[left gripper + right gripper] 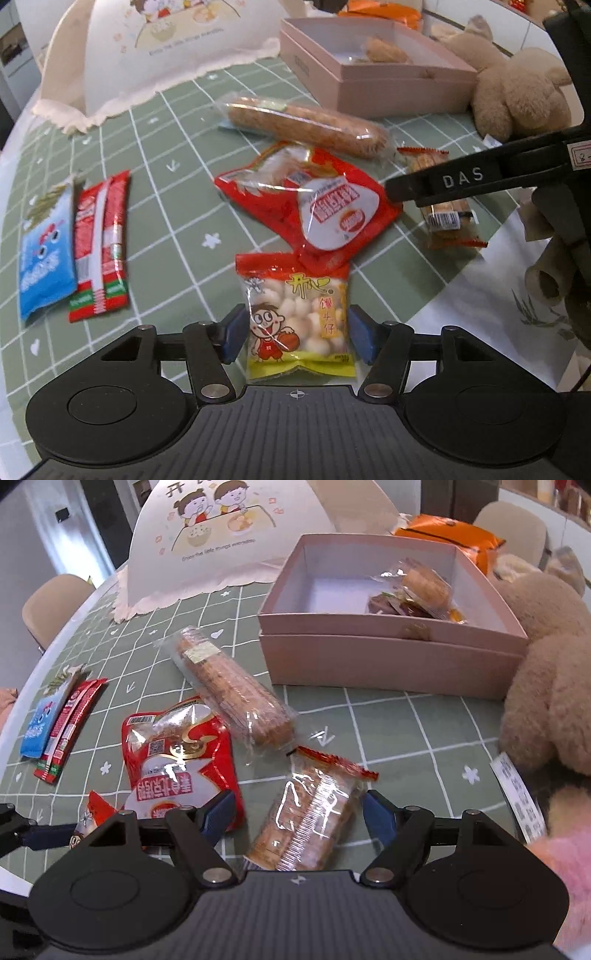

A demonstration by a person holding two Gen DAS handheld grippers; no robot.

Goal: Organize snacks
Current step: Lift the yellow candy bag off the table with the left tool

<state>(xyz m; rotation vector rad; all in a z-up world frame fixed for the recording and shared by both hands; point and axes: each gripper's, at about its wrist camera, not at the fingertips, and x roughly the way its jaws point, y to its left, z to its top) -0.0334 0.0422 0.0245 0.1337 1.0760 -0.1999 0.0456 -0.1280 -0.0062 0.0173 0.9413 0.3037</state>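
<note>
Straddling two packets on the surface (177,229): left claw (297,336) spread wide around the ball snacks (295,317), right claw (299,812) open around the cracker pack (314,812), neither gripped, both lined up for lifting toward the pink box (388,657) at upper right.

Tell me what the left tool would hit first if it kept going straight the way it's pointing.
Probably the bag of small round biscuits, lying between the open left tool's pads, untouched by them. Below it is the green checked tablecloth.

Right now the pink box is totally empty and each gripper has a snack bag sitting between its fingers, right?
Not quite. The pink box is not empty: the right wrist view shows a few wrapped snacks in its far corner. The rest holds: the left gripper has the milk-ball bag between its open fingers, and the right gripper has the cracker pack.
</note>
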